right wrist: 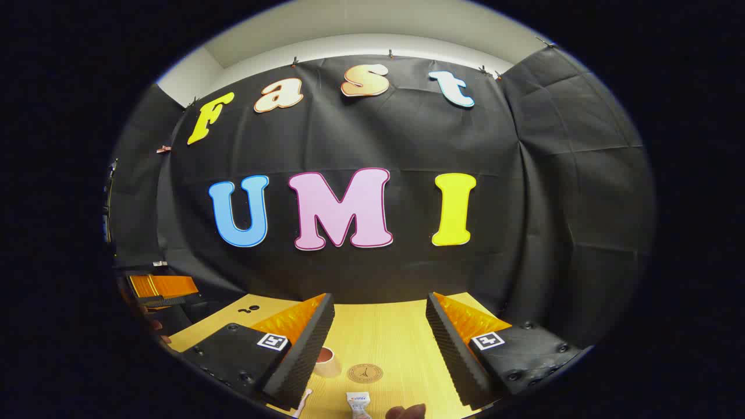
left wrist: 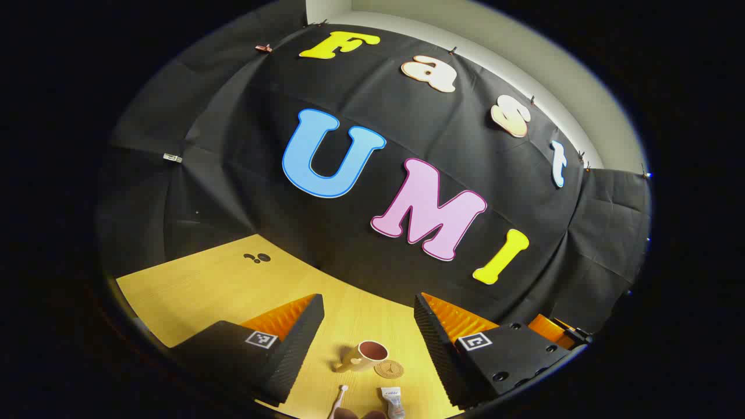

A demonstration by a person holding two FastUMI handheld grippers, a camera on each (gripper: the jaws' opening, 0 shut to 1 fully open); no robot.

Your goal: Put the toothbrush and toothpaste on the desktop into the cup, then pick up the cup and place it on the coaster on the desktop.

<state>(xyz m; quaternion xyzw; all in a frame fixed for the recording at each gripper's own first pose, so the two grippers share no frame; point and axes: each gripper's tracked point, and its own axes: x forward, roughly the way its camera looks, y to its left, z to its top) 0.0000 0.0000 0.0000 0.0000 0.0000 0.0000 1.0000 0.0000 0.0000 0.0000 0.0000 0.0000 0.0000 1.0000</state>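
One cup (left wrist: 364,355), one coaster (left wrist: 389,369), one toothbrush (left wrist: 339,400) and one toothpaste tube (left wrist: 393,401) lie on the wooden desktop (left wrist: 204,291). The coaster touches the cup at its 4 o'clock; toothbrush and toothpaste lie toward 6 o'clock. The left gripper (left wrist: 368,334) and right gripper (right wrist: 379,337) both hang above with fingers spread, grasping nothing.

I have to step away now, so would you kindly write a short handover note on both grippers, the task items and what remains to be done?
Left gripper: open, holding nothing, raised above the desktop.
Right gripper: open, holding nothing, also raised.
Cup: on the desktop, empty as far as its mouth shows, with the coaster just beside it.
Toothbrush and toothpaste: lying on the desktop nearer than the cup and coaster.
Done: nothing yet.
Left: put the toothbrush and toothpaste into the cup, then set the cup on the coaster.
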